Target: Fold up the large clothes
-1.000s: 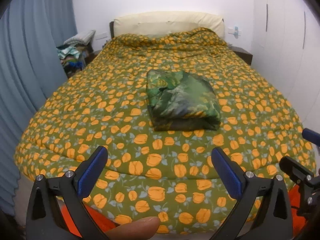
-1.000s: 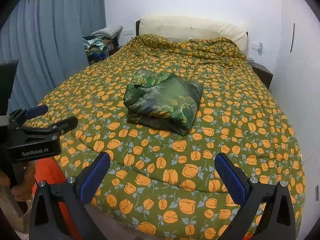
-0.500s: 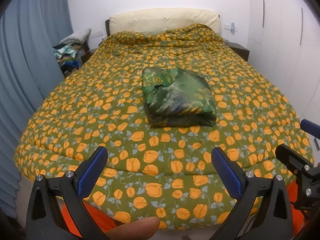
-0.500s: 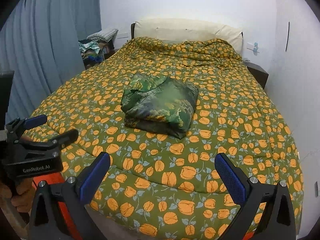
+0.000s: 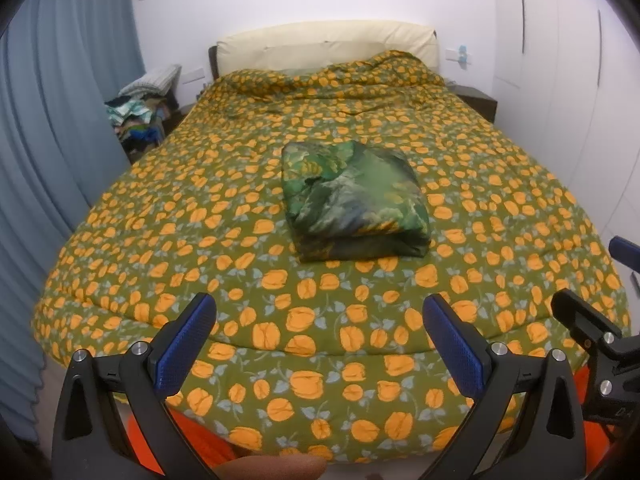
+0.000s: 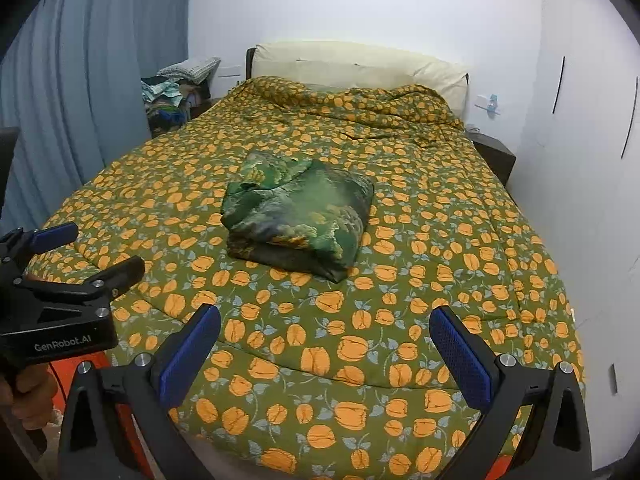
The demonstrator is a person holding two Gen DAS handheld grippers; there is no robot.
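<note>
A green patterned garment [image 5: 352, 196] lies folded into a thick rectangle in the middle of the bed [image 5: 168, 240]; it also shows in the right wrist view [image 6: 300, 216]. My left gripper [image 5: 320, 340] is open and empty, held back at the foot of the bed, well short of the garment. My right gripper [image 6: 326, 346] is open and empty, also at the foot of the bed. The left gripper [image 6: 72, 252] shows at the left edge of the right wrist view, and the right gripper [image 5: 596, 284] at the right edge of the left wrist view.
The bed has a green quilt with orange flowers and a cream headboard [image 5: 324, 44]. A pile of clothes [image 5: 140, 120] sits on a stand at the far left. Blue curtains [image 5: 48, 160] hang on the left. White wardrobe doors [image 5: 580, 80] line the right wall.
Both grippers have drawn back and risen a little from the bed, so the folded garment looks farther away. The garment has not moved. Both stay open.
</note>
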